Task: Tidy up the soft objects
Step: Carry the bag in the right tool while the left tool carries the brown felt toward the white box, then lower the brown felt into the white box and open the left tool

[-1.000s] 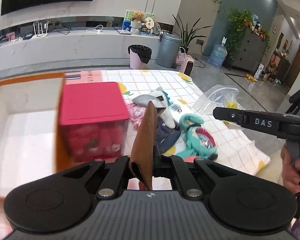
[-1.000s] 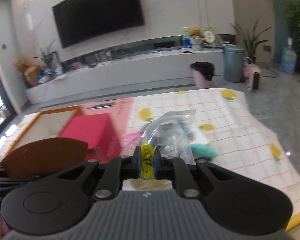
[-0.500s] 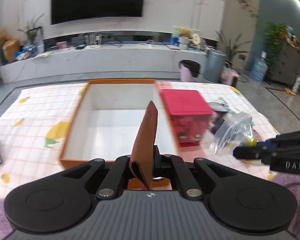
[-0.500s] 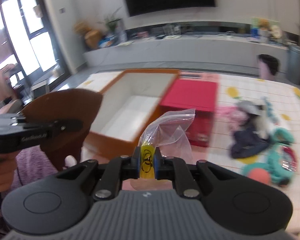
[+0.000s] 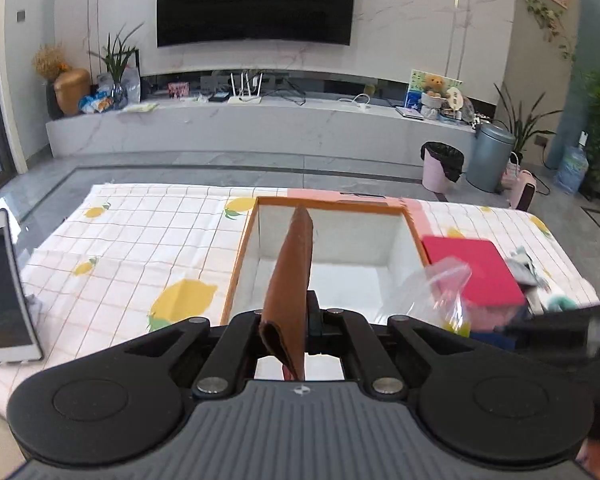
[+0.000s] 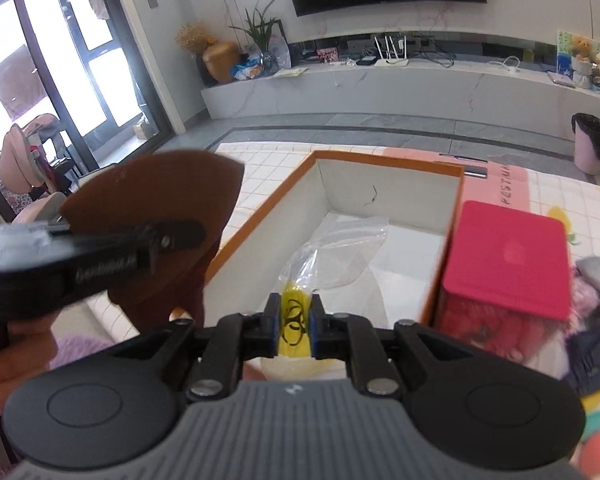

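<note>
My left gripper [image 5: 296,320] is shut on a brown leather wallet [image 5: 292,276], held upright over the near edge of the open orange box [image 5: 240,256]. The wallet also shows in the right wrist view [image 6: 156,200], with the left gripper [image 6: 180,236] at the left. My right gripper [image 6: 294,320] is shut on the yellow strip of a clear plastic bag [image 6: 336,248], which hangs over the box's white inside [image 6: 404,240]. The bag also shows in the left wrist view [image 5: 436,288].
A box with a red lid [image 6: 508,256] stands right of the orange box. A pile of soft clothes and toys [image 6: 596,320] lies further right. A white phone [image 5: 0,288] stands at the left on the checked lemon cloth [image 5: 140,248].
Both grippers have swung left from the pile of soft things and now point at the orange box. The wallet and the bag stay gripped.
</note>
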Available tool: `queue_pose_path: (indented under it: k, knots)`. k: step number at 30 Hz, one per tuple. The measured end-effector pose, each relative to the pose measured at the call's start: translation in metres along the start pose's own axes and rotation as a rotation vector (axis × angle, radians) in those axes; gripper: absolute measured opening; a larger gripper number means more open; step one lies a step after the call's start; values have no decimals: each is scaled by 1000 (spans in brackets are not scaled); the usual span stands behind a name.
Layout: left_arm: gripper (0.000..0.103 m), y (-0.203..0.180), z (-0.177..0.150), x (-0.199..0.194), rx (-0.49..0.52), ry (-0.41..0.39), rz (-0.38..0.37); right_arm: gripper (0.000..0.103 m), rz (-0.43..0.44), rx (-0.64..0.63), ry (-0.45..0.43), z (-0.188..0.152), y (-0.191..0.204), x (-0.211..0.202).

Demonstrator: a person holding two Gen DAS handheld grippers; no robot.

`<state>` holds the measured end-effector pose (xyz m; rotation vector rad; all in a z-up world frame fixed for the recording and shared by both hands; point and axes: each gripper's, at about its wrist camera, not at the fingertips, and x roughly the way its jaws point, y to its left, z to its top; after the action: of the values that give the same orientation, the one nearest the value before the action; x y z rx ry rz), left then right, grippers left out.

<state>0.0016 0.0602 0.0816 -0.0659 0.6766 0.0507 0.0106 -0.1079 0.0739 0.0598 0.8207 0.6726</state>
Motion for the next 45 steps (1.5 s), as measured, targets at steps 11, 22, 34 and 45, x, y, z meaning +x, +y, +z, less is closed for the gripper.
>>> queue_pose_path:
  k: [11,22,34,45]
  knots:
    - [5,25,0,79,-17,176,-108,11,-37,9,111,-22,-25,79]
    - [5,25,-36,126,131,431,-128,11,-82,-106,149,-26,-11,99]
    - [63,23,-39,107,120,338,-181,11,-90,-119,157,-29,-8,100]
    - [77,78,-9,82,-218,176,-347,12,-65,-121,172,-28,-5,107]
